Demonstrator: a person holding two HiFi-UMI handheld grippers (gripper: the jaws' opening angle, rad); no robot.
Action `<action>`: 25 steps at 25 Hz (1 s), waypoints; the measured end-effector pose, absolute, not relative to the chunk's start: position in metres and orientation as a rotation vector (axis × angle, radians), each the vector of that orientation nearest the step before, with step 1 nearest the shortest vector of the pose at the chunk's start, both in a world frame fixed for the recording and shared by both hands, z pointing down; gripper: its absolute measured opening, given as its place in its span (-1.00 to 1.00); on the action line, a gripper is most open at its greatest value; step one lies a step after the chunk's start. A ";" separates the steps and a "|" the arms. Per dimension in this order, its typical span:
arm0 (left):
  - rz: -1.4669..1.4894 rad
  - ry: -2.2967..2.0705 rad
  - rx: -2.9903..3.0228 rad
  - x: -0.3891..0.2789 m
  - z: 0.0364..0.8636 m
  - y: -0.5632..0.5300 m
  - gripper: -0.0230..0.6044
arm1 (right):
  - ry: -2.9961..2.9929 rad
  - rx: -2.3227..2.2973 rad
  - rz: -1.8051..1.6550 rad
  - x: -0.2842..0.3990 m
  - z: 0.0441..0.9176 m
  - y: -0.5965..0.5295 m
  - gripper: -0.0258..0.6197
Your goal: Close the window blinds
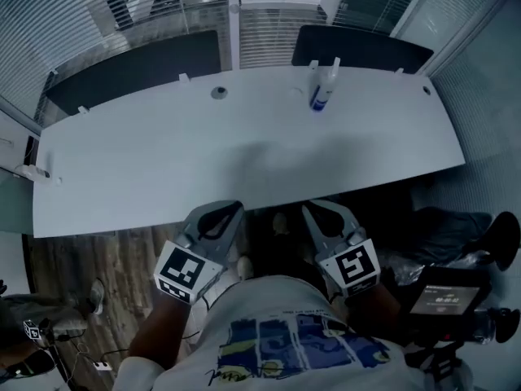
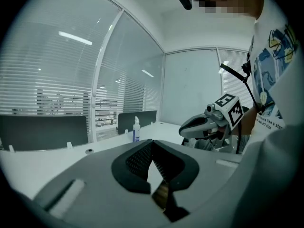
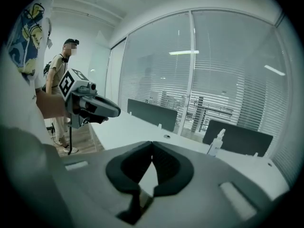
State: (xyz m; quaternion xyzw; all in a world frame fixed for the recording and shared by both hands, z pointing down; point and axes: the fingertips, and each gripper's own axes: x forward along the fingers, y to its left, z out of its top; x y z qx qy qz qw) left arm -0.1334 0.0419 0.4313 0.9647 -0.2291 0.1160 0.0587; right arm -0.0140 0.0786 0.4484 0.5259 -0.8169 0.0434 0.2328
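The window blinds (image 1: 277, 23) hang with their slats open behind the glass wall beyond a long white desk (image 1: 163, 161). In the left gripper view the blinds (image 2: 52, 80) fill the left side, and in the right gripper view the blinds (image 3: 213, 80) span the centre and right. My left gripper (image 1: 230, 208) hovers at the desk's near edge, shut with nothing in it. My right gripper (image 1: 313, 208) is beside it, also shut and empty. Both point toward the desk, far from the blinds. The jaw tips meet in each gripper view, left (image 2: 151, 141) and right (image 3: 152, 143).
A white spray bottle (image 1: 323, 85) stands at the desk's far side. Two dark divider panels (image 1: 138, 68) line its back edge. A person (image 3: 61, 80) stands at the left in the right gripper view. A tripod with a screen (image 1: 444, 300) is at my right.
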 end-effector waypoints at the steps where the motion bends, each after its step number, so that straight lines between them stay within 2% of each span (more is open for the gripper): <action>1: 0.348 -0.723 2.919 -0.130 0.430 0.021 -0.91 | -2.255 1.439 0.121 -0.008 0.450 0.060 -0.91; 13: 0.356 -1.045 2.958 -0.057 0.372 -0.175 -0.90 | -2.351 1.316 0.077 0.068 0.440 -0.105 -0.91; 20: 0.498 -1.271 2.978 -0.011 0.356 -0.300 -0.89 | -2.424 1.275 0.165 0.114 0.467 -0.148 -0.91; 25: 0.606 -1.416 2.939 0.011 0.337 -0.388 -0.80 | -2.431 1.275 0.217 0.138 0.468 -0.166 -0.91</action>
